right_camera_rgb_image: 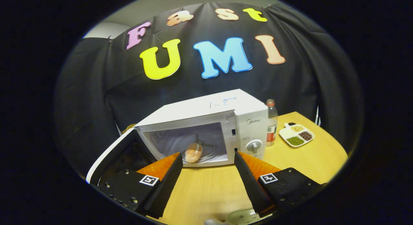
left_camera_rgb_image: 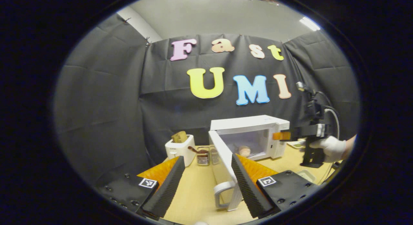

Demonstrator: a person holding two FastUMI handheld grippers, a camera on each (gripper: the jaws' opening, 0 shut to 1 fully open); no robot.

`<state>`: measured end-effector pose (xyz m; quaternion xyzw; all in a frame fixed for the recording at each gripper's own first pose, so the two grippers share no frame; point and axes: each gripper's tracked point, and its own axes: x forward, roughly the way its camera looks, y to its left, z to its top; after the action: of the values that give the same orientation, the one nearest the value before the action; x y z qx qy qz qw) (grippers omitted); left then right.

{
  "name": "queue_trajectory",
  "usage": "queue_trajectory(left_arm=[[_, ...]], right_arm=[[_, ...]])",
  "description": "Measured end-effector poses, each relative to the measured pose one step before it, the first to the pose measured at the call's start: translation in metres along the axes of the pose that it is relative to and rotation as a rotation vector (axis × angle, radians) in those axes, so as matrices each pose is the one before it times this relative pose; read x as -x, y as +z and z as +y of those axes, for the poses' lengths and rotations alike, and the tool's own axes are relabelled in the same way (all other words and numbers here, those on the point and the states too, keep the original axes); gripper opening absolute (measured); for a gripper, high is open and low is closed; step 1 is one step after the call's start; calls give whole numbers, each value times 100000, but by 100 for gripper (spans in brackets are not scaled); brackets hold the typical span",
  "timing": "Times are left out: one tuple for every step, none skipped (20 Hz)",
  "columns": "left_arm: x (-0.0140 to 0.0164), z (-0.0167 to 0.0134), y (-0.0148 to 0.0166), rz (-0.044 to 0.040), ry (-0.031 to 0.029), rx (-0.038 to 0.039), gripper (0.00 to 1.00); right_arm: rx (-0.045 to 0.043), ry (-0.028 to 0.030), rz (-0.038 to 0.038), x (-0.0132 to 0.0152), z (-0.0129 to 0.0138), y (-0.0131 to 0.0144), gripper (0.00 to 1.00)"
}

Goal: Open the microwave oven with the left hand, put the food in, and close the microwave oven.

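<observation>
I have the food [right_camera_rgb_image: 193,152] sitting inside the microwave [right_camera_rgb_image: 206,128] on its glass plate, so what I have left is closing the door [left_camera_rgb_image: 222,160]. My left gripper [left_camera_rgb_image: 208,178] has its fingers wide open and holds nothing, with the door's white handle [left_camera_rgb_image: 224,194] between them, nearer the right finger. My right gripper [right_camera_rgb_image: 208,175] is also spread wide and empty, hanging over the worktop [right_camera_rgb_image: 300,160] in front of the opening. To close it cleanly, I would push on the door's outer face near the handle (not pinch it) and swing it round, first pulling my right gripper clear of the door's path.
</observation>
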<state>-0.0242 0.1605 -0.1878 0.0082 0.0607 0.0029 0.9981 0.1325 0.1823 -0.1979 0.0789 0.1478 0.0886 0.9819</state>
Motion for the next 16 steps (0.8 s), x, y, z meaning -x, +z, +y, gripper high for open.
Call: queue_trajectory(left_arm=[[-2, 1330, -436, 72, 3170, -1132, 99], [30, 951, -295, 128, 2543, -348, 99], [-214, 1112, -690, -66, 2503, 287, 99], [-306, 703, -668, 854, 2001, 323, 99], [-497, 558, -877, 644, 1601, 420, 99], [-322, 166, -741, 410, 939, 240, 97], [-434, 216, -1183, 1104, 1021, -318, 97], [-327, -61, -1349, 1404, 231, -338, 97], [-167, -318, -1298, 2030, 205, -536, 98], [24, -468, -1107, 1018, -60, -228, 98], [-178, -655, -1346, 1488, -900, -225, 98], [-101, -314, -1124, 1666, 12, -884, 99], [-141, -406, -649, 1085, -190, -288, 100], [-88, -146, -373, 270, 68, 274, 99], [46, -309, -80, 119, -87, 911, 94], [70, -402, 148, 158, -435, 1702, 94]], right_arm=[[1941, 931, -1368, 1606, -371, 439, 98], [2612, 901, -1732, 1440, -282, 299, 98], [2343, 296, 146, 1615, -450, -20, 98], [1635, 1314, 917, 1463, -86, -236, 98], [1153, 241, 1936, 1468, -201, -442, 98], [-102, 237, 1272, 1499, -291, -312, 98], [-409, 131, 1088, 1182, -212, 3, 98], [-66, -220, 772, 1051, -232, -84, 98], [-75, -297, 800, 724, -302, 190, 98], [931, 74, 350, 795, -183, 221, 98], [746, -380, 422, 483, -260, 348, 98], [349, 200, -119, 276, -280, 306, 98], [505, -171, -581, 199, -238, 440, 93], [317, -220, -98, 182, -238, 357, 98], [-184, 274, 580, 48, -98, 96, 98], [-48, 462, 523, 1, -37, -98, 98]])
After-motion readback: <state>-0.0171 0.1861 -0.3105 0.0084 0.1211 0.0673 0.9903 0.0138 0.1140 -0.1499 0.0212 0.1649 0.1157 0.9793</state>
